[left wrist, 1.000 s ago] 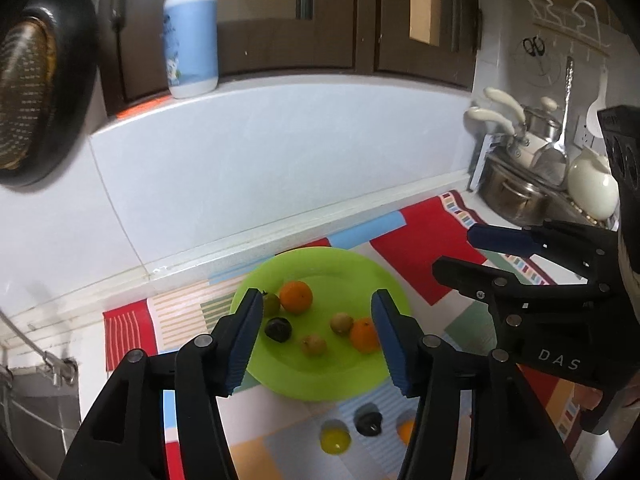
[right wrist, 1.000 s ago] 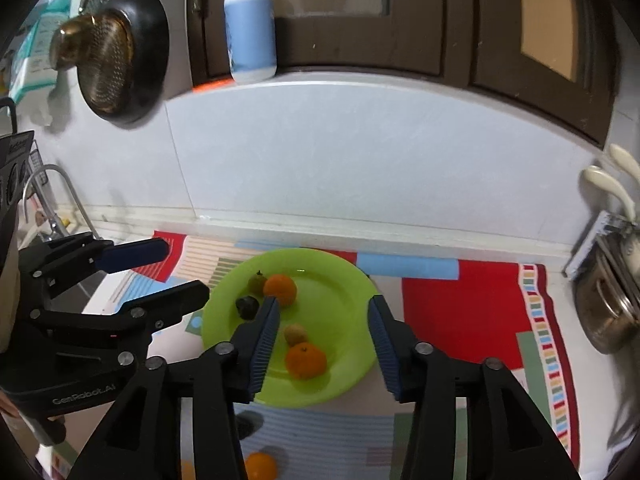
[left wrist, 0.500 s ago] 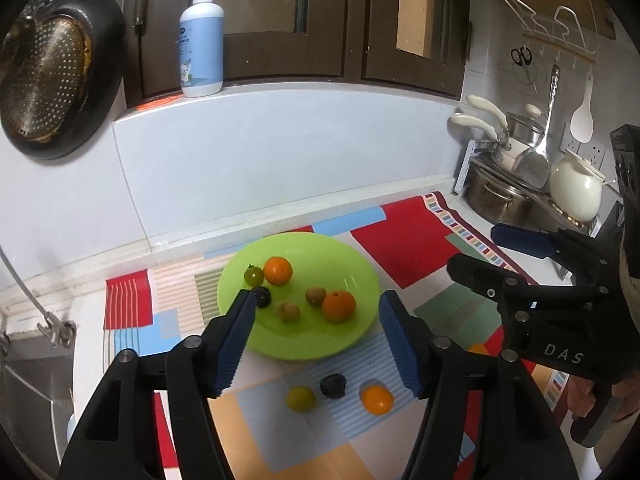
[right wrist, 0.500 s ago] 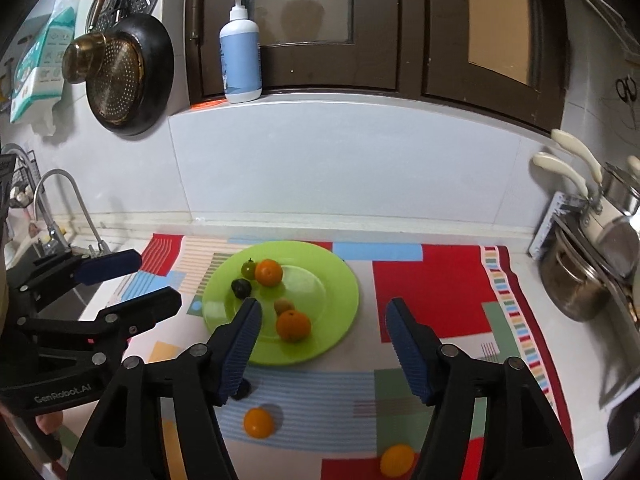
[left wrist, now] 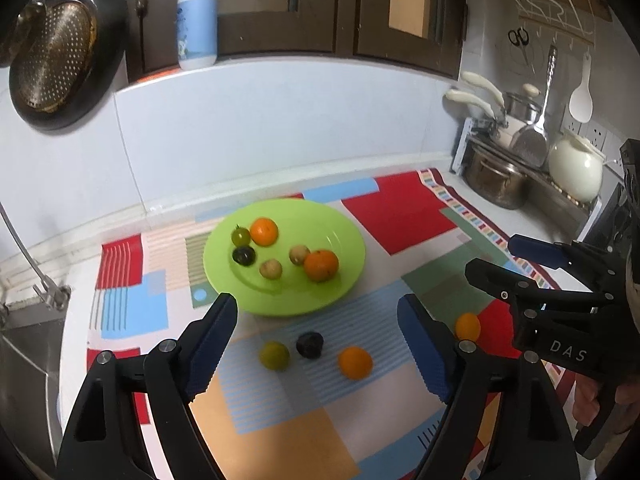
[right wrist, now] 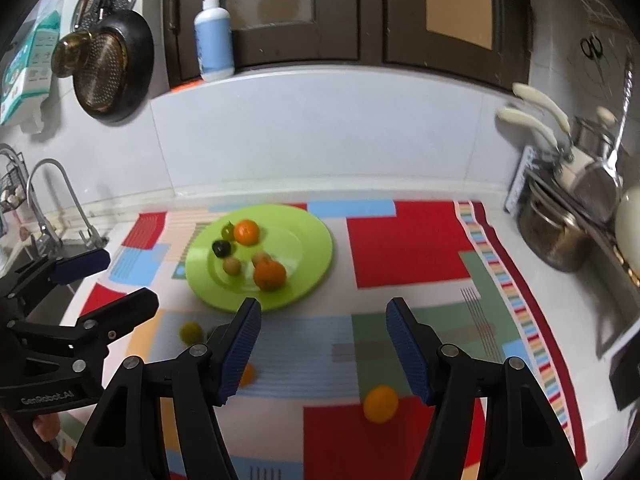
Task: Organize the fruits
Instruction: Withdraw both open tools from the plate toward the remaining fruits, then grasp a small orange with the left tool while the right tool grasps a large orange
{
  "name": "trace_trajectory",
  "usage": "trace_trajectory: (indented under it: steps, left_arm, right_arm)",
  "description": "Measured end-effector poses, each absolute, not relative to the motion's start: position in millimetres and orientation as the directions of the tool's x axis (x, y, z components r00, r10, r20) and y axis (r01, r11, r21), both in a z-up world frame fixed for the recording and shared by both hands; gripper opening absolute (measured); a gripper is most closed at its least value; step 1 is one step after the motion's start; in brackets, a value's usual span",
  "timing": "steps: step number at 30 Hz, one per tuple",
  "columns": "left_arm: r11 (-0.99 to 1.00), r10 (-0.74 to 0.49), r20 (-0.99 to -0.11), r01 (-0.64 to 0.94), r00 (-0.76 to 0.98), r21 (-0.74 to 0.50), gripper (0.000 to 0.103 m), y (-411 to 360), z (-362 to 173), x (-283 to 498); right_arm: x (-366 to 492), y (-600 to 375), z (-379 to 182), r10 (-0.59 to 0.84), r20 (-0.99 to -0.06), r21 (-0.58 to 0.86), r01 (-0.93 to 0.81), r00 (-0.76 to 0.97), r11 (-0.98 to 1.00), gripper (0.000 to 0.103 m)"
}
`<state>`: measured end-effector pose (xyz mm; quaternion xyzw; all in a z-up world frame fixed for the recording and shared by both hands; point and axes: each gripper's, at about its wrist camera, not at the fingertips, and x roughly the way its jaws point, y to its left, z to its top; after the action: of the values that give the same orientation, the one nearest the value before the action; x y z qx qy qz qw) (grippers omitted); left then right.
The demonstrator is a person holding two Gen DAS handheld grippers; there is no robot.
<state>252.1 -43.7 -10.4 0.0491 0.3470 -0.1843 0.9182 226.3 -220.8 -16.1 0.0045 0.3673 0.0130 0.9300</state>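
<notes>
Overall, surface: a patchwork mat (left wrist: 400, 216) of red, blue, green and orange blocks covers a white counter backed by a pale wall.
Room: a blue pump bottle (left wrist: 197, 20) stands on the ledge at 11 o'clock in the left wrist view; a dark pan (left wrist: 64, 54) hangs at 10 o'clock; steel pots (left wrist: 496, 178) and a white kettle (left wrist: 576, 168) sit at 2 o'clock; a tap (right wrist: 52, 196) rises at 9 o'clock in the right wrist view.
Plate: a lime-green plate (left wrist: 340, 240) lies on the mat just beyond the left gripper's fingertips.
Fruits on plate: six, namely two oranges (left wrist: 321, 265), two small tan fruits (left wrist: 271, 269), one green fruit (left wrist: 241, 235), one dark fruit (left wrist: 244, 255).
Fruits on mat: four, namely a yellow-green fruit (left wrist: 274, 355), a dark plum (left wrist: 309, 344) just beside it, an orange fruit (left wrist: 355, 362), and a smaller orange one (left wrist: 467, 326) toward 3 o'clock.
Left gripper (left wrist: 318, 344): jaws spread wide, holding nothing, above the loose fruits.
Right gripper (right wrist: 322, 346): jaws spread wide, holding nothing, above the mat at the plate's 6 o'clock.
</notes>
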Motion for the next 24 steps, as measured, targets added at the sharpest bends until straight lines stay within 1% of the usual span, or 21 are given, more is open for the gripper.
trace_trajectory:
  steps: [10, 19, 21, 24]
  left_arm:
    - [0.924, -0.280, -0.713, 0.382, 0.643, -0.019, 0.082, -62, -38, 245]
    - [0.925, -0.247, -0.769, 0.380, 0.589, -0.006, 0.082, -75, -69, 252]
    - [0.926, -0.240, -0.783, 0.378, 0.574, -0.007, 0.081, -77, -77, 255]
    - [0.924, -0.234, -0.798, 0.382, 0.556, -0.005, 0.075, -81, -87, 261]
  right_arm:
    - [213, -245, -48, 0.000, -0.742, 0.038, 0.042, 0.671, 0.998, 0.065]
    - [211, -261, -78, -0.034, -0.791, 0.027, 0.089, 0.611, 0.996, 0.065]
    - [211, -263, -83, -0.030, -0.798, 0.031, 0.092, 0.603, 0.995, 0.065]
    - [213, -264, -91, -0.023, -0.809, 0.036, 0.089, 0.587, 0.995, 0.065]
